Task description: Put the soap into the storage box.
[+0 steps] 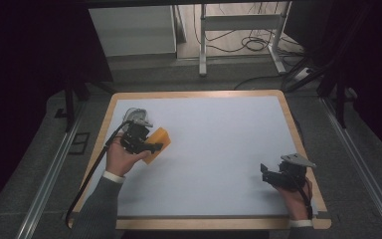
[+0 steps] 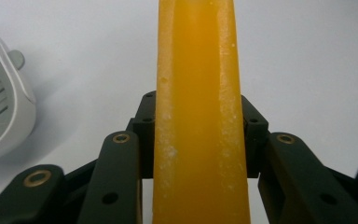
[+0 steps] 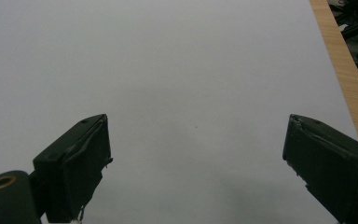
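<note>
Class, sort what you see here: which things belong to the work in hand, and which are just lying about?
In the work:
- left claw, shut on the orange block
- orange block

Lying about:
- right claw, open over bare table
- white slotted object beside the block
- white table top

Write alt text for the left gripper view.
An orange block stands clamped between the left gripper and its two black jaws, over a white table surface. A white slotted object lies at the left edge.

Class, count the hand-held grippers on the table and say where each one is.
2. The left hand-held gripper is near the table's left side, clamping an orange sponge block; the right hand-held gripper is near the right edge, open.
</note>
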Demonstrator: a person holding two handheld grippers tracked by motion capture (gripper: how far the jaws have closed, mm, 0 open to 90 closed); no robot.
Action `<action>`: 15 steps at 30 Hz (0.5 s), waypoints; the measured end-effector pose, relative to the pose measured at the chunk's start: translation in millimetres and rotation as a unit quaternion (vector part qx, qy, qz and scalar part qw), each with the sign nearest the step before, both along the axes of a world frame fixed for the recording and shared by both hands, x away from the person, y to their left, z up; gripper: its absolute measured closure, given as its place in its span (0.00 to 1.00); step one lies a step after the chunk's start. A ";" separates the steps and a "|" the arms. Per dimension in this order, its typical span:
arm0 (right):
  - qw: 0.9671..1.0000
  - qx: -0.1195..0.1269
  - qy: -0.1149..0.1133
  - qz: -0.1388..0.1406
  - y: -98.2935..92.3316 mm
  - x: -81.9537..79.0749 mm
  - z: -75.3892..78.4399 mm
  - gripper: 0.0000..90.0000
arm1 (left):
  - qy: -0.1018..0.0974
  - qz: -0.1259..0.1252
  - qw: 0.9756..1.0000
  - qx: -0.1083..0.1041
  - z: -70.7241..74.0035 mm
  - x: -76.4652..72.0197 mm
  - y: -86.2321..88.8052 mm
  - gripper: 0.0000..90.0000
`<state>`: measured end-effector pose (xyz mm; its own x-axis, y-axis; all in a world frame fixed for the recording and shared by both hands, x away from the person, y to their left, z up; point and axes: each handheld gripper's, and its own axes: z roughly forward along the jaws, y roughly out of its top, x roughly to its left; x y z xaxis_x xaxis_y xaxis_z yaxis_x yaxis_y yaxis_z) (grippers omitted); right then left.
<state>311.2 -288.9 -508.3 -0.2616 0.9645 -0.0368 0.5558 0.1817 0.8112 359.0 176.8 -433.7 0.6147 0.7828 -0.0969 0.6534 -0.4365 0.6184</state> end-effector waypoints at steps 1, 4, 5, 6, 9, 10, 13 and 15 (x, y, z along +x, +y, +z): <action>1.000 0.000 0.000 0.000 0.0 0.0 0.0 0.08 | 0.000 0.000 1.000 0.000 0.5 0.6 0.4 0.67; 1.000 0.002 0.000 -0.001 -0.4 -0.2 0.7 0.08 | -0.003 0.002 1.000 0.000 2.4 2.2 1.7 0.67; 1.000 0.002 0.000 -0.001 -0.4 -0.3 0.7 0.08 | -0.008 0.003 1.000 0.001 3.3 2.5 2.1 0.67; 1.000 0.002 -0.001 -0.001 -0.4 -0.4 0.9 0.08 | -0.010 0.004 1.000 0.000 4.0 2.8 2.5 0.67; 1.000 0.002 -0.001 -0.001 -0.4 -0.5 1.3 0.08 | -0.008 0.006 1.000 -0.005 5.5 5.3 5.1 0.67; 1.000 0.002 -0.001 0.000 -0.6 -0.6 1.4 0.08 | -0.007 0.006 1.000 -0.003 5.8 6.0 5.9 0.67; 1.000 0.002 -0.001 -0.001 -0.8 -0.6 1.5 0.08 | -0.005 0.010 1.000 -0.002 6.7 8.9 8.1 0.67; 1.000 0.002 0.000 -0.001 -1.0 -0.5 1.4 0.08 | -0.002 0.013 1.000 -0.003 7.1 11.1 10.0 0.67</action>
